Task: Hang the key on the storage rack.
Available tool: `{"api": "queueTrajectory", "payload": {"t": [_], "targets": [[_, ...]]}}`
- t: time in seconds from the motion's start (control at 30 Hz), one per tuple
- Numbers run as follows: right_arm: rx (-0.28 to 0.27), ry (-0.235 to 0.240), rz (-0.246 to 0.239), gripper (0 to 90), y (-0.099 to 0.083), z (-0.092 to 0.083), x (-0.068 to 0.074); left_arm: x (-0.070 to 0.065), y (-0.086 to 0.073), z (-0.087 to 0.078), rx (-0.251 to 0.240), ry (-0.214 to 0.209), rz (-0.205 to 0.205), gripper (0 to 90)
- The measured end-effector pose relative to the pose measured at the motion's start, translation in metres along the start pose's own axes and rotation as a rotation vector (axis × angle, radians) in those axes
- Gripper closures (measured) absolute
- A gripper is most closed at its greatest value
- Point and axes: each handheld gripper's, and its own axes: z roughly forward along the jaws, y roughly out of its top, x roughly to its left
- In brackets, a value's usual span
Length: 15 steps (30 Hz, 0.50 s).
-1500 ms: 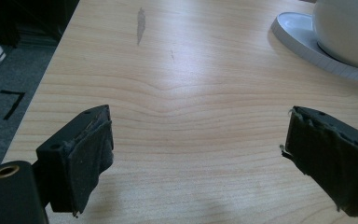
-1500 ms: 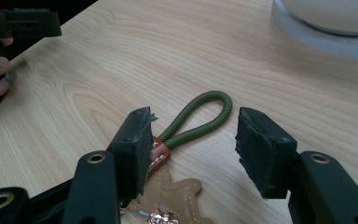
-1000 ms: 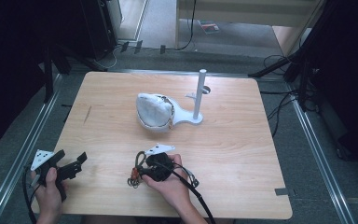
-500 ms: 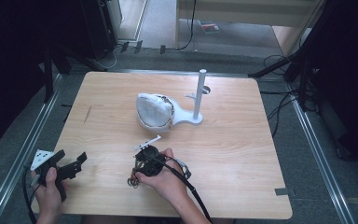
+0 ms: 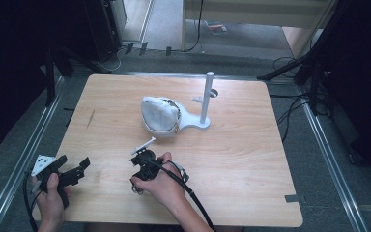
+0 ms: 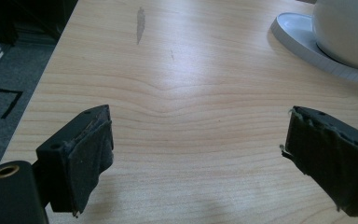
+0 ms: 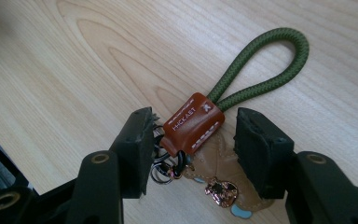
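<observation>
A keychain [image 7: 200,123] lies flat on the wooden table [image 5: 251,159]: a green cord loop, a brown leather tag, metal rings and a tan leather charm. My right gripper [image 7: 193,116] straddles the brown tag. Its jaws have just been opening, and a gap shows beside each pad, so the keychain lies between them unpressed. In the high view the right gripper [image 5: 142,176] is in a hand near the table's front centre. My left gripper [image 6: 200,116] stands wide open over bare wood, and sits at the front left corner [image 5: 75,165] in the other hand.
A white rounded object [image 5: 160,115] rests against a white stand with an upright pole [image 5: 206,96] at the table's middle. The stand's base [image 6: 303,39] is ahead and right of the left gripper. Metal rails and cables run along the floor beside the table.
The right hand and its gripper have shifted left and slightly away from the person, and the grey plate has swung round. The left hand has stayed put.
</observation>
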Motion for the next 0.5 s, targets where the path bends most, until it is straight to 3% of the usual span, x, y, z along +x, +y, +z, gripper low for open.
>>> {"api": "queueTrajectory", "payload": {"t": [0.3,0.5], "targets": [[0.001,0.006,0.048,49.4,0.004,0.011,0.001,0.0,0.0,0.0,0.002,0.0,0.001,8.1],[0.018,-0.064,0.019,48.3,0.002,0.016,0.0,0.0,0.0,0.0,0.003,0.0,0.0,8.1]]}}
